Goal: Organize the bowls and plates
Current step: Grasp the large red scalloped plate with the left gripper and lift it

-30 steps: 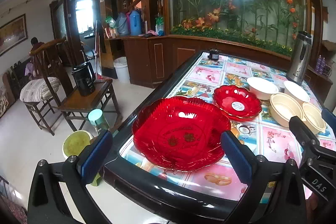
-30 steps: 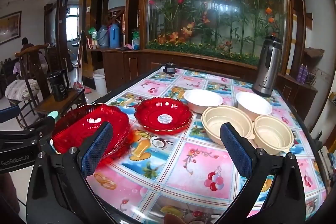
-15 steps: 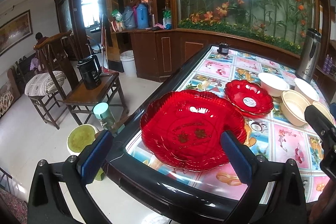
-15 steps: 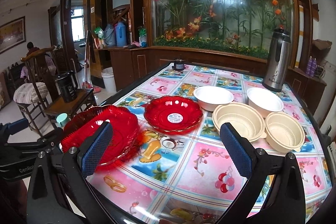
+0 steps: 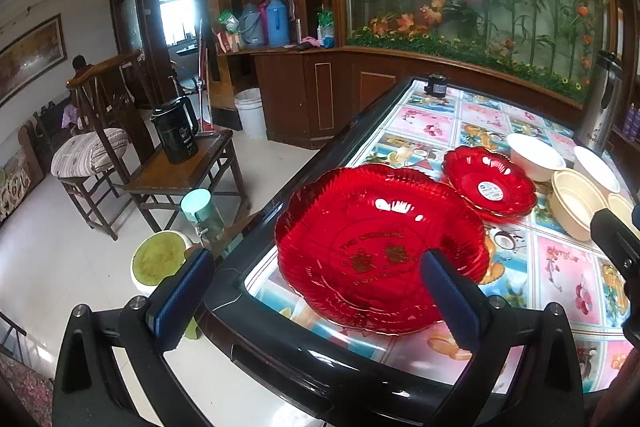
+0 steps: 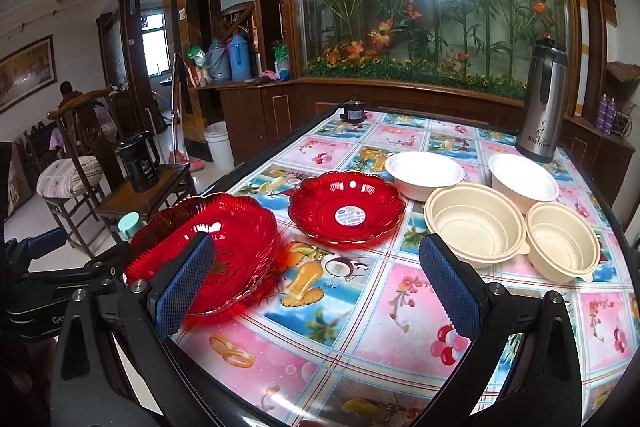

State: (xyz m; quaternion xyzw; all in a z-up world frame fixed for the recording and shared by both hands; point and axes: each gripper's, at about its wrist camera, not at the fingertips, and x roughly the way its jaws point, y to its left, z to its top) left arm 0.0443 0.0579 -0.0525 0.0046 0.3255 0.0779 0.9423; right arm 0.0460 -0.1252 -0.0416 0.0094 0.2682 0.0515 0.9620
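A large red plate (image 5: 376, 247) lies near the table's front left corner; it also shows in the right wrist view (image 6: 228, 247). A smaller red plate (image 6: 346, 211) with a white sticker lies behind it (image 5: 488, 183). Two white bowls (image 6: 424, 173) (image 6: 522, 179) and two cream bowls (image 6: 474, 221) (image 6: 562, 239) stand to the right. My left gripper (image 5: 316, 295) is open and empty, just short of the large plate. My right gripper (image 6: 312, 279) is open and empty over the table's front.
A steel thermos (image 6: 540, 111) stands at the table's far right, a small dark jar (image 6: 352, 113) at the far edge. Left of the table (image 6: 360, 347) are a wooden stool with a black kettle (image 5: 176, 135), a chair, a green bucket (image 5: 156, 259) and a cup.
The left gripper has moved closer to the large red plate and shifted a little left. The right gripper has drawn slightly nearer the dishes. Both stay open.
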